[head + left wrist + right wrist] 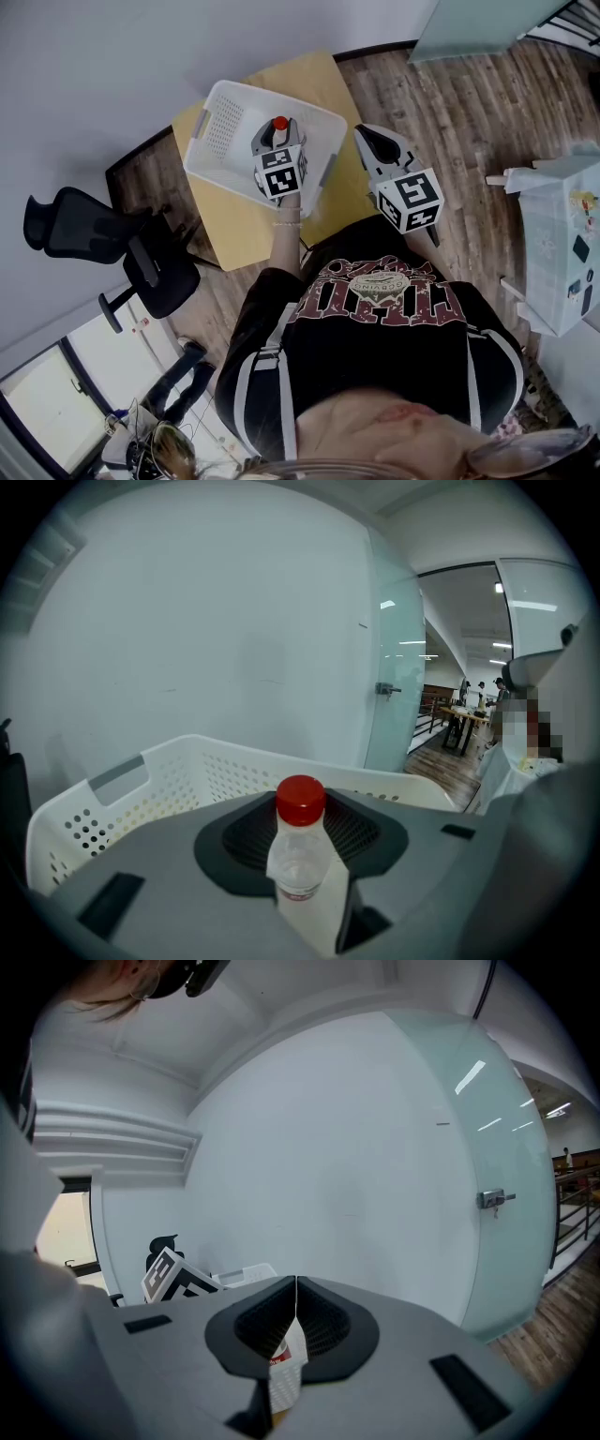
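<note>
A clear plastic bottle with a red cap stands upright between the jaws of my left gripper, held over a white perforated basket. In the left gripper view the bottle is clamped in the left gripper, and the basket's far wall rises behind it. My right gripper hovers just right of the basket, over the table's edge. Its jaws meet tip to tip with nothing between them. The left gripper's marker cube and a piece of the basket show beyond them.
The basket sits on a small yellow table against a white wall. A black office chair stands left of the table. A white cabinet is at the right on the wooden floor. A frosted glass door is further right.
</note>
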`<state>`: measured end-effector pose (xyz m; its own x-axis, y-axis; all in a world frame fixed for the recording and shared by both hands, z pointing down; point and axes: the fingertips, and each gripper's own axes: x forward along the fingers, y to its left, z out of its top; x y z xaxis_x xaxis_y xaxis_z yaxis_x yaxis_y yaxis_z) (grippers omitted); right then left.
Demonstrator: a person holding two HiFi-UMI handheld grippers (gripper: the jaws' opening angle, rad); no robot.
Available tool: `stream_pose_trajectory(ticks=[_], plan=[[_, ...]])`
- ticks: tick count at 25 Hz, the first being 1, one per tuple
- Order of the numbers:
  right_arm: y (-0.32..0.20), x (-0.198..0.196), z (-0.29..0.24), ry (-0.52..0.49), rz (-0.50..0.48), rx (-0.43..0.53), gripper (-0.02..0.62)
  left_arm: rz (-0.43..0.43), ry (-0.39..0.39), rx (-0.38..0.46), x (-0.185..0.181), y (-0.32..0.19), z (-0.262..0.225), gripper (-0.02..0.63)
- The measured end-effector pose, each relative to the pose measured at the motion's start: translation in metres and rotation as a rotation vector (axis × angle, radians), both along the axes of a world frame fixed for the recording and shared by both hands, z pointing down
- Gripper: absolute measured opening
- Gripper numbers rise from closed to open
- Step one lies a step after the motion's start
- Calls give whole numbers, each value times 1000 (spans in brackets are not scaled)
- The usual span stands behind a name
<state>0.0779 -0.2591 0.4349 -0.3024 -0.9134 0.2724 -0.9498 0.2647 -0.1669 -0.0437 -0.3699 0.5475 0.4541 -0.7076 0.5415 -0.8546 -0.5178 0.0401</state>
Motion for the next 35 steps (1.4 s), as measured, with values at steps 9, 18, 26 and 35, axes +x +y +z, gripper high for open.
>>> stream_pose_trajectory(ticks=[9, 18, 26, 35], plan=[[11, -1, -7, -3, -17, 21, 18, -3, 29, 33, 0, 13, -24, 198], [20, -11, -13, -6, -54, 38, 18, -6, 47, 88, -9, 27, -59, 198], [37, -13, -15, -18, -104, 55, 18, -30, 69, 164, -15, 55, -106, 198], [49, -22, -16, -25, -162, 60, 18, -89, 89, 204, -38, 78, -141, 198]])
